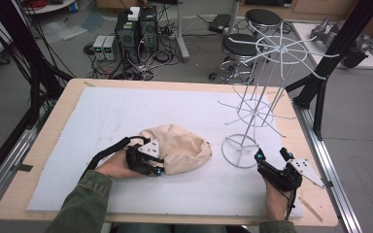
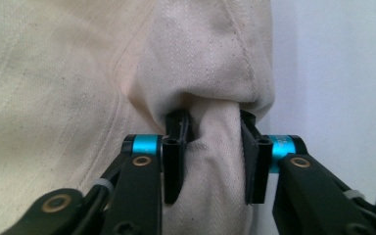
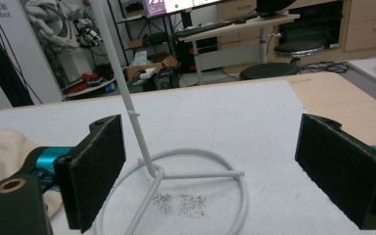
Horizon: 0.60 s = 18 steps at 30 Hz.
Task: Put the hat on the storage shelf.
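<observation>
A beige cloth cap (image 1: 177, 145) lies crumpled on the white foam mat, left of centre. My left gripper (image 1: 159, 165) is at its near-left edge. In the left gripper view, the left gripper (image 2: 214, 147) is shut on a bunched fold of the beige cloth (image 2: 54, 98), with fabric squeezed between the pads. A white wire stand (image 1: 252, 114) rises from a ring base (image 1: 240, 151) on the right. My right gripper (image 1: 272, 155) rests just right of that base, open. In the right gripper view, my right gripper (image 3: 225, 166) has wide jaws that frame the ring base and the pole (image 3: 126, 88) without touching them.
The white foam mat (image 1: 126, 111) covers most of the wooden table (image 1: 53, 126). The wire stand's arms spread out high over the table's right side. Black frame posts (image 1: 320, 82) stand off the right edge. Stools (image 1: 240, 46) and computers (image 1: 136, 29) are on the floor beyond.
</observation>
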{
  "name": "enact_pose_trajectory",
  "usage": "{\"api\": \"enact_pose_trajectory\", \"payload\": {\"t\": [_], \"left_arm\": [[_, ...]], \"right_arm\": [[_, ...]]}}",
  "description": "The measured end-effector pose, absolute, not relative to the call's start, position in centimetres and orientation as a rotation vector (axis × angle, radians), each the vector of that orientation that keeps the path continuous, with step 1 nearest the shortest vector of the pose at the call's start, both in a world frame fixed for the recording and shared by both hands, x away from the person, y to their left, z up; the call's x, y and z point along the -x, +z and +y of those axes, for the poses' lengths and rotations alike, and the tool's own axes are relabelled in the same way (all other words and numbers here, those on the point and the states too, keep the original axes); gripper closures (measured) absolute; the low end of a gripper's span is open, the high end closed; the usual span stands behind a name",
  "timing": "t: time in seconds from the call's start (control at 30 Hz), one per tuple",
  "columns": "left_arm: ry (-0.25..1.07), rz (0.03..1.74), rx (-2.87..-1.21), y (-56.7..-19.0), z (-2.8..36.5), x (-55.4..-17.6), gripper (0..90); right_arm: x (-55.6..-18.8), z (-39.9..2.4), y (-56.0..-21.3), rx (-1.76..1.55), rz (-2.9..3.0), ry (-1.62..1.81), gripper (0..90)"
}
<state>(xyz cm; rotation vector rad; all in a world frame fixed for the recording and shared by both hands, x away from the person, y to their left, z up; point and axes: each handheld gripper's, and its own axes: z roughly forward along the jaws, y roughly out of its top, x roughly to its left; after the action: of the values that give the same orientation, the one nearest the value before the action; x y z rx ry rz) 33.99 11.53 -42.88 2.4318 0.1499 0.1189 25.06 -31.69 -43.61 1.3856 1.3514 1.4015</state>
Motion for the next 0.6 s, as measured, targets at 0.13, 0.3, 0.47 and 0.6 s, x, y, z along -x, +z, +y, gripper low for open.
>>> {"api": "enact_pose_trajectory", "payload": {"t": [0.13, 0.3, 0.47, 0.6], "left_arm": [[0.140, 0.138, -2.434, -42.66, 11.65, -33.88, 72.5], [0.154, 0.142, -2.412, -42.60, 11.63, -33.78, 73.9], [0.157, 0.152, -2.385, -42.39, 11.72, -33.87, 74.8], [0.178, 0.176, -2.353, -41.86, 12.11, -34.04, 75.4]], "right_arm": [[-25.04, -31.71, -43.60, -1.388, 1.348, 1.401, 10.4], [-25.01, -31.74, -43.58, -1.390, 1.348, 1.399, 10.4], [-25.03, -31.82, -43.59, -1.385, 1.346, 1.395, 10.4], [-25.00, -31.83, -43.59, -1.388, 1.344, 1.397, 10.4]]}}
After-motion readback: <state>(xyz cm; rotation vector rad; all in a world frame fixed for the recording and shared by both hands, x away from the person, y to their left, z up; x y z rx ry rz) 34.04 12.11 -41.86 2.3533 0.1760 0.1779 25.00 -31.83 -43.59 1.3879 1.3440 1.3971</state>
